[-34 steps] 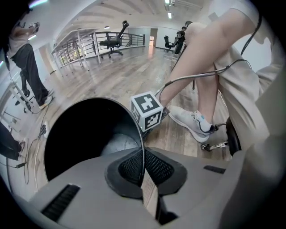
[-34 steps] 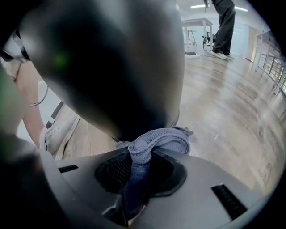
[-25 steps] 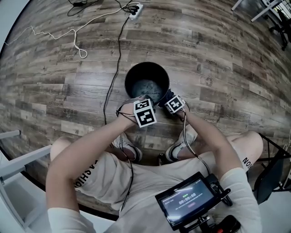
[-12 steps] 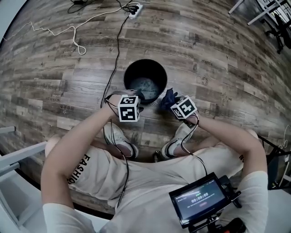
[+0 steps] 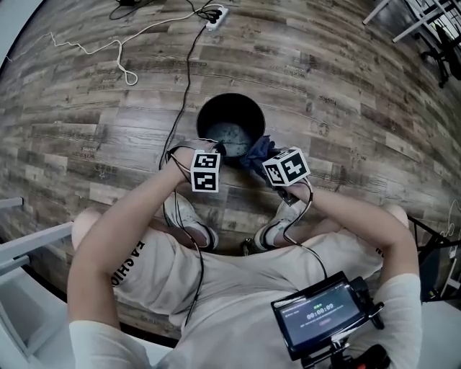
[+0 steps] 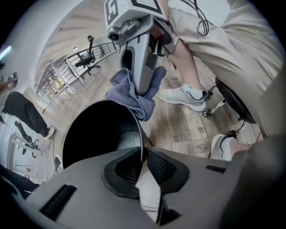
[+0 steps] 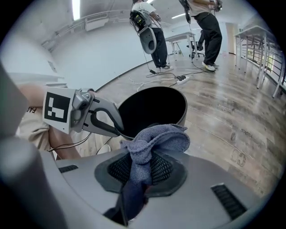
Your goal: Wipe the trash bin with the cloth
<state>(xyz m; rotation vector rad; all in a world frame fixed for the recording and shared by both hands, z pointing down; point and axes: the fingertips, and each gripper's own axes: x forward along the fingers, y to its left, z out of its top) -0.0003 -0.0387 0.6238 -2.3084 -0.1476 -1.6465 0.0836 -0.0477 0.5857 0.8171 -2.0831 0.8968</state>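
The black trash bin (image 5: 230, 124) stands on the wooden floor in front of the person's feet. My left gripper (image 5: 220, 151) is at its near rim; its jaws have just been closing, and in the left gripper view the thin rim (image 6: 142, 142) runs between the pads, which pinch it. My right gripper (image 5: 261, 156) is shut on a bunched blue cloth (image 7: 154, 142) and holds it just above the bin's near-right rim. The left gripper view shows this cloth (image 6: 132, 93) hanging over the bin's edge (image 6: 107, 103).
A black cable (image 5: 184, 79) and a white cord (image 5: 101, 54) run across the floor to a power strip (image 5: 214, 13) behind the bin. The person's shoes (image 5: 189, 220) sit just before it. People (image 7: 152, 31) stand far off; table legs (image 5: 407, 18) are at the top right.
The right gripper has lifted the cloth away from the bin's rim and now holds it higher at the near right. The left gripper has shifted left along the rim and closed on it.
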